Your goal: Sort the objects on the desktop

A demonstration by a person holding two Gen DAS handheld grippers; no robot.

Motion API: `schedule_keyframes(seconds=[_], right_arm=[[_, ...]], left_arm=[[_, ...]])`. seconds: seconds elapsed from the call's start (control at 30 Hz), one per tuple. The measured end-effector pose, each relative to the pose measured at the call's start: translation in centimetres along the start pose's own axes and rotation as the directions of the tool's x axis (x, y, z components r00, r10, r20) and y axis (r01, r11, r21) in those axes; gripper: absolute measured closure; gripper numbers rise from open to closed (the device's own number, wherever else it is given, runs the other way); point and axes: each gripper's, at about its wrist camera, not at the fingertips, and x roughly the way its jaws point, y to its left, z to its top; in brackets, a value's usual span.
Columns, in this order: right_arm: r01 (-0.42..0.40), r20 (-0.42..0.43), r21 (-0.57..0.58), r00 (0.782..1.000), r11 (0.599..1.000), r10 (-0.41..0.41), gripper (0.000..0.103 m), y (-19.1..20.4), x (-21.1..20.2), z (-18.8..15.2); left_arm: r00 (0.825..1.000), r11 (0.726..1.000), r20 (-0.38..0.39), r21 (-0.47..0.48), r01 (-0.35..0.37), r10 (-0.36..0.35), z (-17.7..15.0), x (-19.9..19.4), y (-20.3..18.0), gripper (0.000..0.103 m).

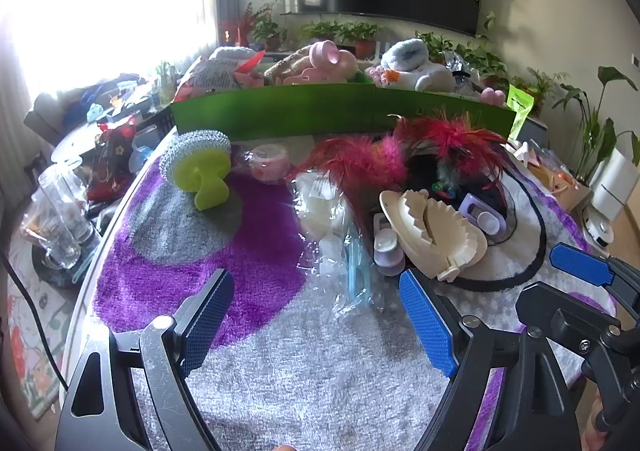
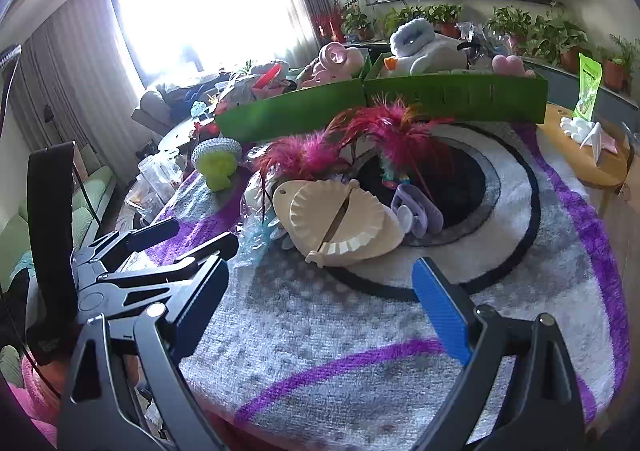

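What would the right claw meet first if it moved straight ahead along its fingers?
Most likely the cream dumpling press, which lies open on the rug just beyond the open right claw. Only bare rug shows between them, though the fisheye view leaves depth uncertain.

Bare rug (image 1: 304,363) just ahead of both grippers, open jaws, nothing between. Further on, blocked: dumpling mould (image 1: 432,235), clear bags (image 1: 340,235), pink feathers (image 1: 360,159) all bunched mid-rug. Left lane free up to the scrubber (image 1: 200,167). Right side rug (image 2: 520,251) open. Green boxes (image 2: 460,99) wall off the far edge.
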Motion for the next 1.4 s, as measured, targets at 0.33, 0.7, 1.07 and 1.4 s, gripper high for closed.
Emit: schedule_keyframes(seconds=[0.33,0.7,1.07,1.4], right_arm=[[-0.003,-0.009,0.006,1.000,1.000,0.003,0.009,-0.11,0.14,-0.26],[0.004,-0.028,0.019,1.000,1.000,-0.003,0.009,-0.49,0.60,-0.32],[0.004,-0.041,0.035,0.999,0.999,-0.003,0.009,-0.84,0.96,-0.31],[-0.001,-0.039,0.042,0.999,0.999,0.003,0.009,-0.99,1.02,-0.32]], left_arm=[[1.000,1.000,0.000,0.003,0.001,-0.001,-0.04,0.02,0.14,0.018],[1.000,1.000,-0.003,0.021,0.013,-0.013,-0.12,0.27,-0.02,0.018],[0.999,0.999,0.005,0.026,0.040,-0.040,-0.16,0.31,-0.28,0.018],[0.999,0.998,0.013,-0.046,0.050,-0.049,0.15,-0.01,0.66,0.018]])
